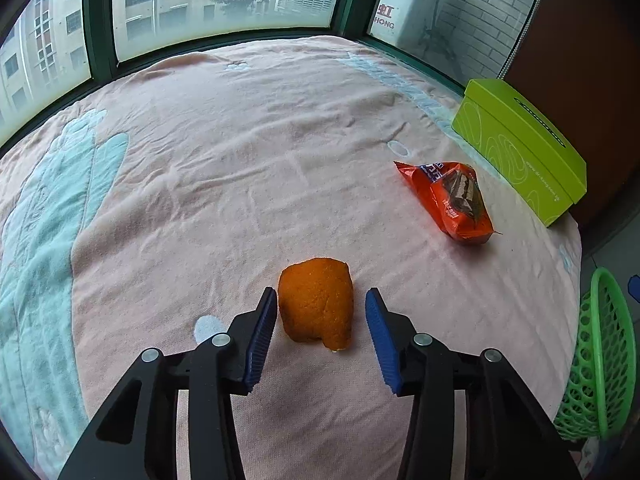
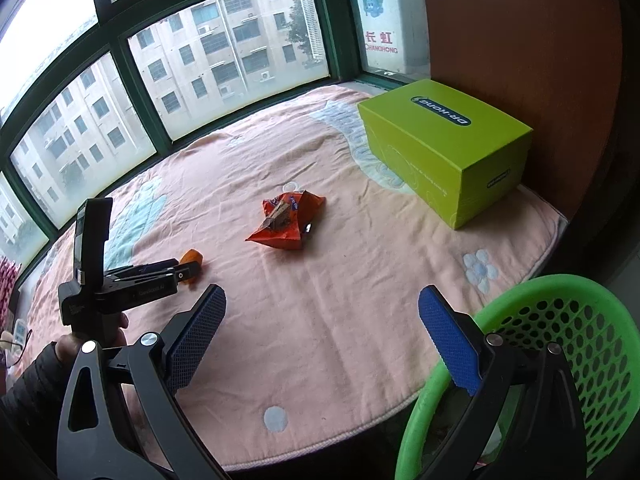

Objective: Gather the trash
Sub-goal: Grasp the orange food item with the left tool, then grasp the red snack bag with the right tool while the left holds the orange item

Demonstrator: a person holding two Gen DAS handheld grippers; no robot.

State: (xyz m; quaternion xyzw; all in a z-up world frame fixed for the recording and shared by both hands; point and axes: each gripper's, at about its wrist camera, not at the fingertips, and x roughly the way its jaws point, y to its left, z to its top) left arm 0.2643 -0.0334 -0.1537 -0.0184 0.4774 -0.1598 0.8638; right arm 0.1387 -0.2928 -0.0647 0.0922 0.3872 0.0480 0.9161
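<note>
An orange peel [image 1: 316, 304] lies on the pink blanket [image 1: 240, 160] between the blue pads of my left gripper [image 1: 321, 300]. The left pad sits right at the peel's edge; a narrow gap shows at the right pad, so the gripper is open around it. The right wrist view shows that left gripper [image 2: 190, 274] low over the peel [image 2: 192, 257], held by a hand in a dark sleeve. An orange snack wrapper [image 1: 452, 200] [image 2: 286, 220] lies further right on the blanket. My right gripper [image 2: 322, 296] hangs wide open and empty, short of the wrapper.
A green mesh basket [image 2: 560, 320] [image 1: 604, 340] stands off the blanket's right edge, under my right gripper's right finger. A lime-green cardboard box [image 2: 440, 140] [image 1: 520, 140] sits at the back right by a brown wall. Green-framed windows border the far side.
</note>
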